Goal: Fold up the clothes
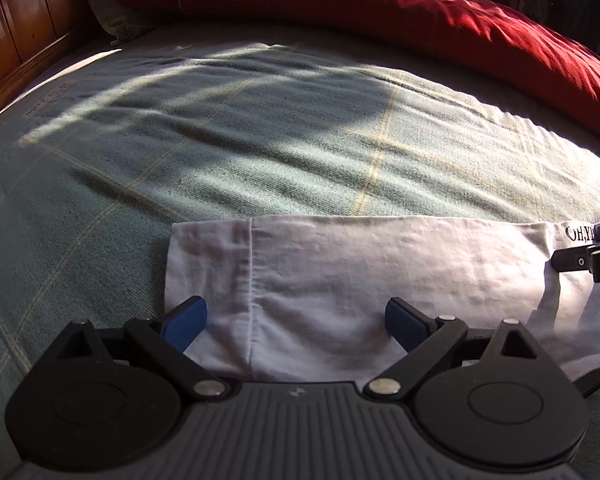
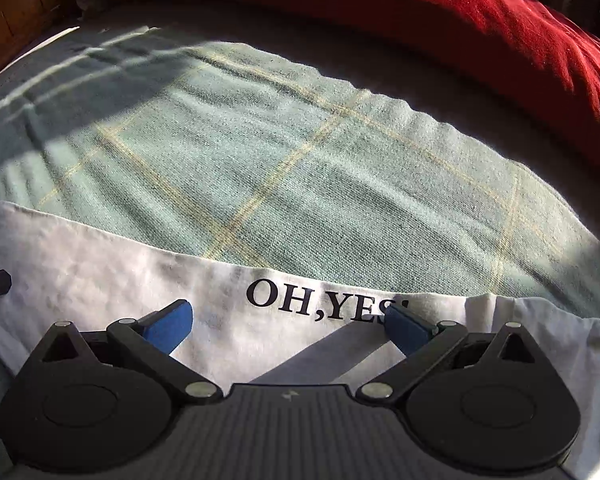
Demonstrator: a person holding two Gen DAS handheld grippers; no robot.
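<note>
White T-shirt lying flat on the bed, both of my grippers spread wide over its near edge.

The white T-shirt (image 1: 340, 272) lies across the lower part of both views on the green checked blanket (image 1: 228, 152) — sleeve seam toward lower left of the left wrist view, the "OH,YES" print (image 2: 320, 304) at lower centre of the right. My left gripper (image 1: 296, 320) stands wide with cloth showing between the blue pads (image 1: 186, 322), nothing gripped; my right gripper (image 2: 288, 322) likewise wide, holding nothing. The shirt shows as a narrow band with a straight far edge and a layer overlapping at the right of the left view, so I judge it at least partly folded — how many folds remain I cannot settle. A red duvet (image 1: 380, 4) fills the upper frame.
</note>
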